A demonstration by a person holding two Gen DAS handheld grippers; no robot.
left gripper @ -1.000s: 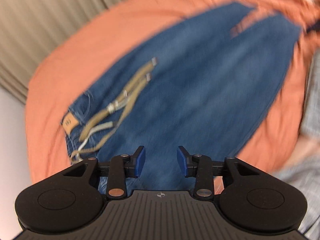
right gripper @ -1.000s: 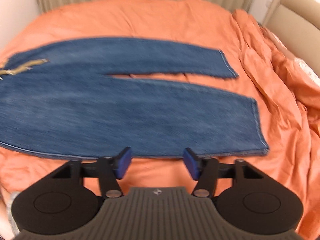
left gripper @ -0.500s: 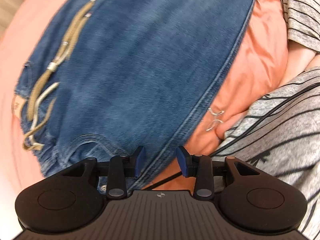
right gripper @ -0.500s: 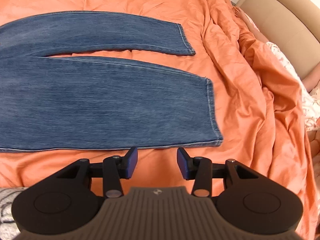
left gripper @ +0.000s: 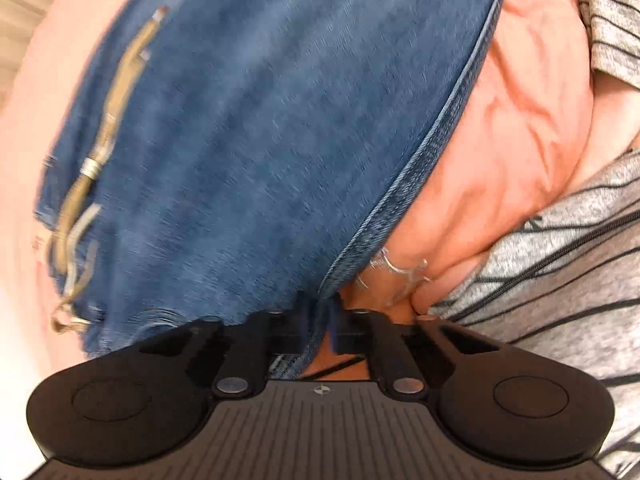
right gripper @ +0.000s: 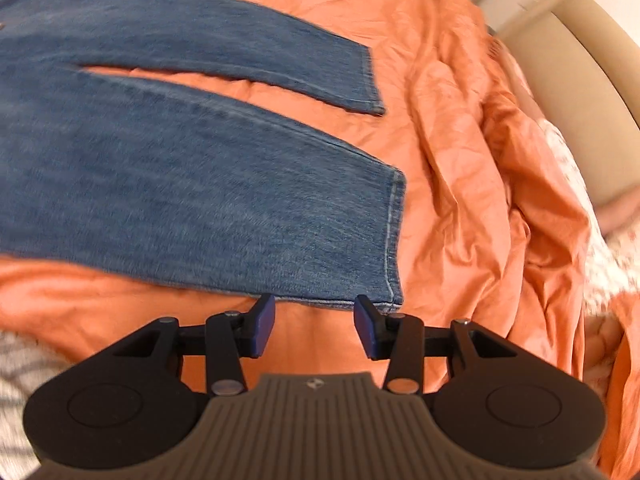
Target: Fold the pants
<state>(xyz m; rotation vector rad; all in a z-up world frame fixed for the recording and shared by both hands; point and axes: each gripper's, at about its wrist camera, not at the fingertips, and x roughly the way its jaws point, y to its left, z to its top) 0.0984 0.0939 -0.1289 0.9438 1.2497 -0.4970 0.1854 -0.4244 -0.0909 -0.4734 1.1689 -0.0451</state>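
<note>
Blue jeans lie flat on an orange bed cover, with a tan belt at the waist. My left gripper is shut on the near side seam of the jeans by the waist; denim fills the gap between its pads. In the right wrist view both legs lie spread, hems to the right. My right gripper is open, just in front of the near leg's hem corner, not touching it.
The person's grey striped shirt is close on the right of the left gripper. Rumpled orange bedding rises to the right of the hems, with a beige headboard behind it.
My left gripper moved in onto the jeans' side seam and shut on it. My right gripper came closer to the near leg's hem and stayed open.
</note>
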